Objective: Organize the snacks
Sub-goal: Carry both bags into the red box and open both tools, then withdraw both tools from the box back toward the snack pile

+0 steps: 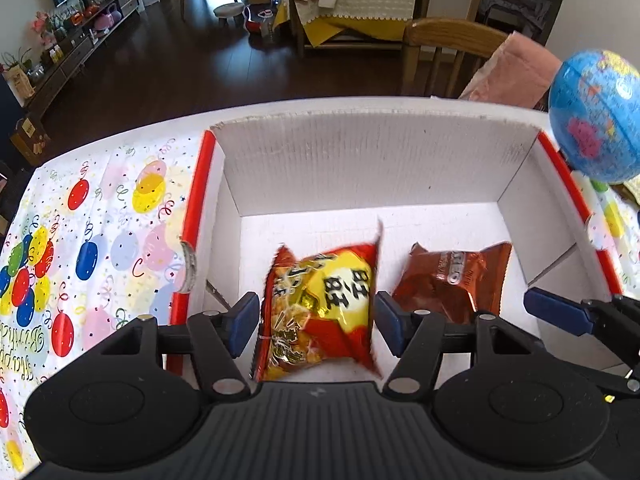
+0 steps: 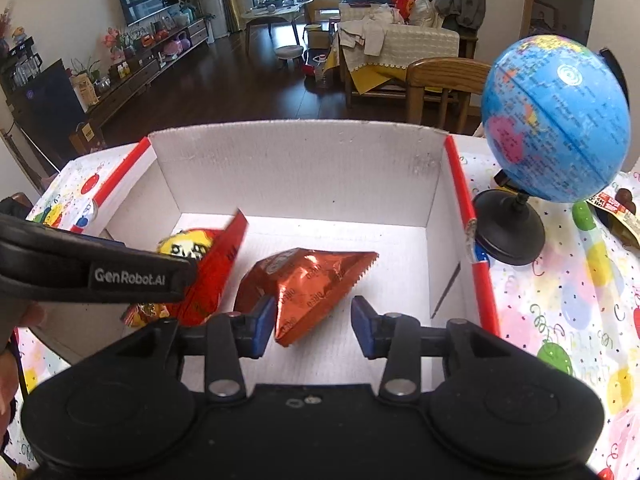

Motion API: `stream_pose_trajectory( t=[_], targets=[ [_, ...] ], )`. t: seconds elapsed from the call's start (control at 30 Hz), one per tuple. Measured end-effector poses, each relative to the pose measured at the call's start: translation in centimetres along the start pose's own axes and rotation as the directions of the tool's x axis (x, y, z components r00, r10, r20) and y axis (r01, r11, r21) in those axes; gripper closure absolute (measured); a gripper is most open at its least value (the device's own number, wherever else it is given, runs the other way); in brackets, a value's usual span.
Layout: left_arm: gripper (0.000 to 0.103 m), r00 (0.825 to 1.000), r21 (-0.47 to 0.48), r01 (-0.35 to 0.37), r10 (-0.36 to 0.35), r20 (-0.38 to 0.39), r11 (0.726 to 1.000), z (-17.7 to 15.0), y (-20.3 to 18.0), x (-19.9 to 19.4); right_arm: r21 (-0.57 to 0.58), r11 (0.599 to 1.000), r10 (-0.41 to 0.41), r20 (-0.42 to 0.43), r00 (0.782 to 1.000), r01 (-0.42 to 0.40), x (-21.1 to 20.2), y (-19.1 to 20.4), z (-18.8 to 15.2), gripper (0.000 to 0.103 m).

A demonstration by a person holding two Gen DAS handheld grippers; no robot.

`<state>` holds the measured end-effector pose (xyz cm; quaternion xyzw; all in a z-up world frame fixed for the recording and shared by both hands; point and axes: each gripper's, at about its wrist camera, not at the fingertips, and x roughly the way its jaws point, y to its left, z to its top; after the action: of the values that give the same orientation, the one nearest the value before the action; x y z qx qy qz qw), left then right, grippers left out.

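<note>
A white cardboard box (image 1: 360, 168) with red edges stands open on the table. My left gripper (image 1: 316, 326) is inside it, its blue pads (image 1: 244, 324) pressing both sides of a red and yellow snack bag (image 1: 320, 312), which looks blurred. A brown foil snack bag (image 1: 452, 280) lies to its right on the box floor. In the right wrist view, my right gripper (image 2: 313, 330) stands open around that brown bag (image 2: 312, 284). Its left pad touches the foil and its right pad is apart. The left gripper's body (image 2: 100, 276) covers part of the red and yellow bag (image 2: 208, 268).
A blue globe (image 2: 556, 120) on a black stand sits just right of the box (image 2: 300, 168). More packets (image 2: 620, 212) lie at the far right on the balloon tablecloth (image 1: 100, 240). A wooden chair (image 2: 440, 76) stands behind the table.
</note>
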<state>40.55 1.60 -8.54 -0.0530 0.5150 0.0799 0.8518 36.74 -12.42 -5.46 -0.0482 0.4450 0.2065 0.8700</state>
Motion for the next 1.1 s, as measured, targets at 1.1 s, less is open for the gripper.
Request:
stream_pose_trajectory(
  t=[1.1],
  targets=[
    [0.03,0.962,0.001,0.159,-0.155,0.223,0.987,-7.3,4.2,-17.4,0.076,0.997,-0.037,0.241,0.97,0.02,-15.5,4.0,-3.4,0.023]
  ],
)
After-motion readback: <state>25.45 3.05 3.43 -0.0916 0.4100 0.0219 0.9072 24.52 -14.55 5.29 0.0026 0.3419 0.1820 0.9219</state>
